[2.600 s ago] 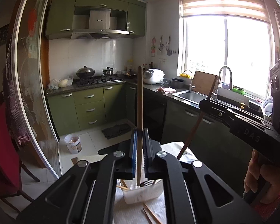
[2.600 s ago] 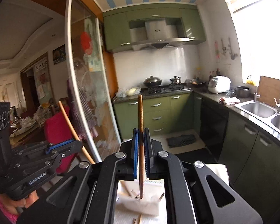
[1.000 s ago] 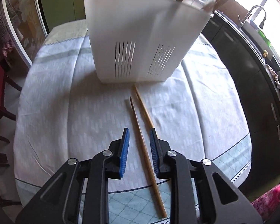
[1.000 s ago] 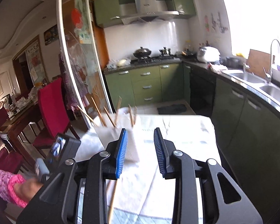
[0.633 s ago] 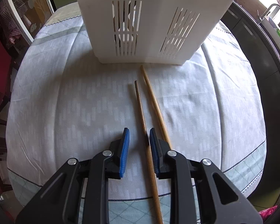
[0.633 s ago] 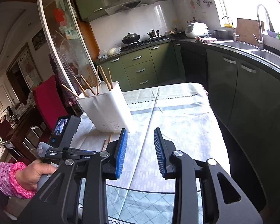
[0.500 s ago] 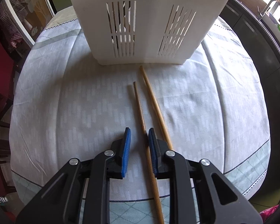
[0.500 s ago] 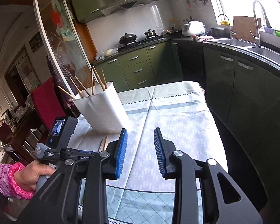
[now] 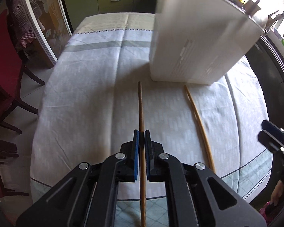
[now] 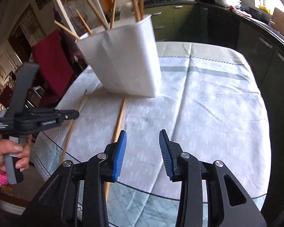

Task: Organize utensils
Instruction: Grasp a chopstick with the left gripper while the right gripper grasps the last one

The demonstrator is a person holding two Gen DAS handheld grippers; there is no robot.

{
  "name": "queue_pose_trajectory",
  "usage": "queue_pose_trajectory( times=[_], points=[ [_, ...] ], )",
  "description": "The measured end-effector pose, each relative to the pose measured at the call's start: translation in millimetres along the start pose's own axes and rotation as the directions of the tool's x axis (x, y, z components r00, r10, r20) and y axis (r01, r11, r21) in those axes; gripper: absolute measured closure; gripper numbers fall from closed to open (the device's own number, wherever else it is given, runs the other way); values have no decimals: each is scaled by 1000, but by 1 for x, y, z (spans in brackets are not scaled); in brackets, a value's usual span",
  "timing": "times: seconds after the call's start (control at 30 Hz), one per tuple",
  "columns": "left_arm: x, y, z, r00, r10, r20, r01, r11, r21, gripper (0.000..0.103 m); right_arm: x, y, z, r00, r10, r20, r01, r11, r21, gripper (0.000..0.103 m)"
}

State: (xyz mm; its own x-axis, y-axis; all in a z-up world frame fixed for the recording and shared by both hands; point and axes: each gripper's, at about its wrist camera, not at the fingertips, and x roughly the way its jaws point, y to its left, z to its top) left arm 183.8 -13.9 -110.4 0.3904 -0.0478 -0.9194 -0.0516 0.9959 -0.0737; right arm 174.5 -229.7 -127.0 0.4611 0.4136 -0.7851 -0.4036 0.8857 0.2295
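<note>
**Desk:** Wooden, is it? What have the left tongs (image 9: 141, 136) got?

**Photographer:** One brown chopstick (image 9: 141, 109), clamped between the blue pads partway along its length, tip running straight ahead toward the white utensil holder (image 9: 195, 43) on the cloth-covered counter (image 9: 85, 87). A paler chopstick (image 9: 198, 124) lies loose on the cloth off to their right, pointing at the same holder.

**Desk:** And the right tongs (image 10: 142, 152)?

**Photographer:** Spread wide, holding nothing, hovering over the counter with the pale stick just off their left pad.

**Desk:** How will these things handle?

**Photographer:** Light, stiff and thin, I'd judge, and smooth enough to swivel in a pinch. A hold near the middle looks safest; grabbed near an end, the long side would likely droop.

**Desk:** Anything we can't vouch for?

**Photographer:** Whether the held stick has left the cloth; its near end drops out of frame. The holder's inside is hidden, its slots blurred. Only stick tops (image 10: 96, 17) poke above its rim.
</note>
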Motion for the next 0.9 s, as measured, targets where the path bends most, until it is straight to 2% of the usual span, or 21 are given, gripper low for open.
queue_pose_trajectory(
  times=[0.07,0.27,0.33,0.37,0.53,0.57,0.6,0.63,0.7,0.83,0.9],
  points=[
    [-6,11,5,1000,-4,26,5,1000,-13,97,25,15,8,999,-2,-50,1,1000,-26,66],
    [-22,29,8,996,-30,83,32,999,-24,97,88,46,29,985,-85,-153,73,994,-82,69],
    [-23,31,11,995,-38,93,40,999,-17,97,102,53,33,978,-120,-172,104,990,-98,76],
    [-23,32,10,995,-44,94,46,999,-14,97,107,56,35,975,-136,-176,119,987,-106,76],
    [-20,27,5,994,-76,80,76,997,8,97,118,71,39,968,-181,-172,161,979,-126,77],
    [-20,26,5,994,-80,80,80,997,13,97,119,74,39,967,-193,-167,172,976,-135,78],
    [-20,25,5,993,-82,81,81,997,19,97,118,77,37,967,-197,-163,175,974,-143,83],
    [-20,23,5,993,-84,83,82,996,24,97,119,81,36,968,-194,-162,170,974,-147,89],
    [-24,20,3,992,-88,87,85,996,37,97,121,86,36,968,-189,-163,165,974,-154,95],
    [-30,13,0,991,-96,95,90,994,61,97,120,80,38,974,-163,-156,143,981,-129,96],
    [-34,10,-1,990,-97,103,90,993,71,97,103,71,35,981,-143,-131,129,986,-110,96]
  ],
)
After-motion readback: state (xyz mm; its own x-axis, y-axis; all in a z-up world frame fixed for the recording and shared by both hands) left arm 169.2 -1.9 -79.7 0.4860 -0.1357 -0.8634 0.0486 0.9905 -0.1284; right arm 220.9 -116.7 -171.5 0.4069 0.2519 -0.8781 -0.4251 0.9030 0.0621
